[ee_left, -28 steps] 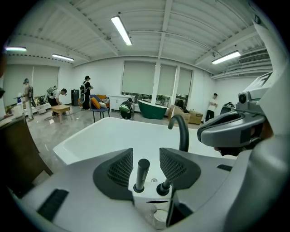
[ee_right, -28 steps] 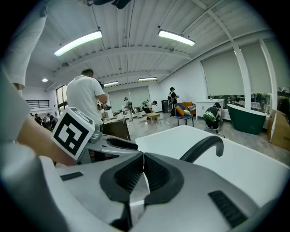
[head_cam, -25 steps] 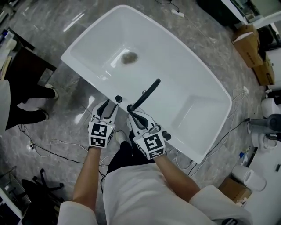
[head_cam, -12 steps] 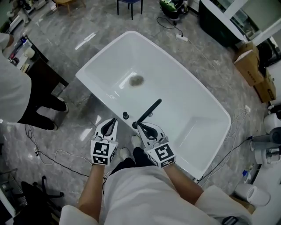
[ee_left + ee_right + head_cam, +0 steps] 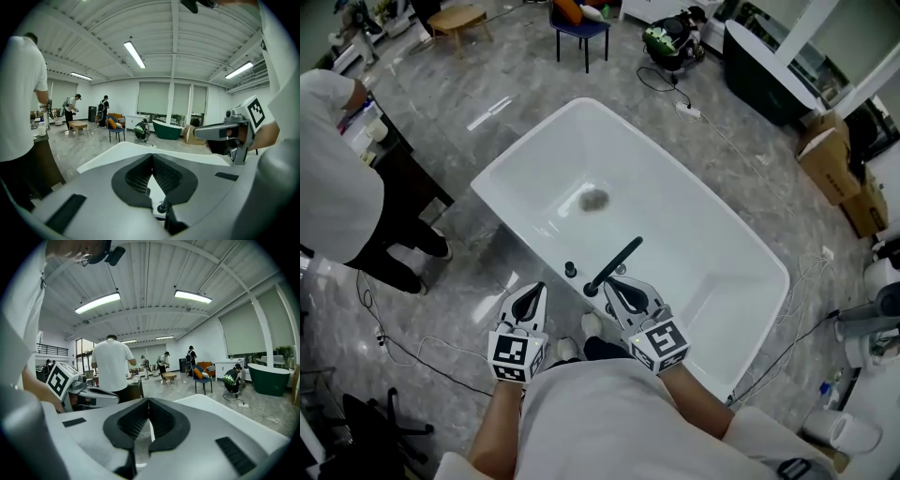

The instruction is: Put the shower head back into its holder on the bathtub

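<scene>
Left gripper (image 5: 533, 294) and right gripper (image 5: 613, 284) both clamped together, empty.
Both hang just off tub (image 5: 485, 176) near rim; shower head (image 5: 619, 261) rests on that rim, between them.

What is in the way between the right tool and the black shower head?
Nothing that shows. In the head view the shut, empty right tool hangs just beside the lower end of the shower head, with nothing between them.

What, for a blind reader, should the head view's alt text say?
A black shower head sits in its holder on a white bathtub's near rim. The left gripper and right gripper, both shut and empty, hover nearby.
</scene>
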{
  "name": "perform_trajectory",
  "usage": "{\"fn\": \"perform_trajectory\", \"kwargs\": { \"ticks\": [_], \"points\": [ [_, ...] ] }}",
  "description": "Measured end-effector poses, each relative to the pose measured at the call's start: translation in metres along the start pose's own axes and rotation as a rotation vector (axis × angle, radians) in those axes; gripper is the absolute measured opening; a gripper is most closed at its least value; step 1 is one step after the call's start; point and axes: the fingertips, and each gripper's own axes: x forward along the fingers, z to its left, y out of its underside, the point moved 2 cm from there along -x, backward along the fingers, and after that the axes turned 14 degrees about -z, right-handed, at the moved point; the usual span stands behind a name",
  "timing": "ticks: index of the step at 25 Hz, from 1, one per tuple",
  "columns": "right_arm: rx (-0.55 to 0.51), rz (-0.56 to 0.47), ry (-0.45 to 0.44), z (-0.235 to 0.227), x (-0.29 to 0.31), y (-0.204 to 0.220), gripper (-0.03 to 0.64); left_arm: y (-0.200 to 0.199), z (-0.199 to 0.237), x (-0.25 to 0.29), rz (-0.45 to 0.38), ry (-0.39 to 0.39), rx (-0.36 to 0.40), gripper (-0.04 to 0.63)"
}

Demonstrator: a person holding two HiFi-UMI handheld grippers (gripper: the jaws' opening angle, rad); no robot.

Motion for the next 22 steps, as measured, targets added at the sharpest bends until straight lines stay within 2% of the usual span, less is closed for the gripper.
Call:
{"fn": "perform_trajectory", "kwargs": {
  "ticks": [11,22],
  "points": [
    [0.040,-0.020,-0.004,-0.014,-0.004,-0.014,0.017,-0.024,0.013,-0.006,-0.045,-0.025,0.038,0.012],
    [0.047,-0.009,-0.001,-0.017,0.001,-0.010,0.017,-0.023,0.007,0.005,-0.045,0.008,0.011,0.011]
  ]
}}
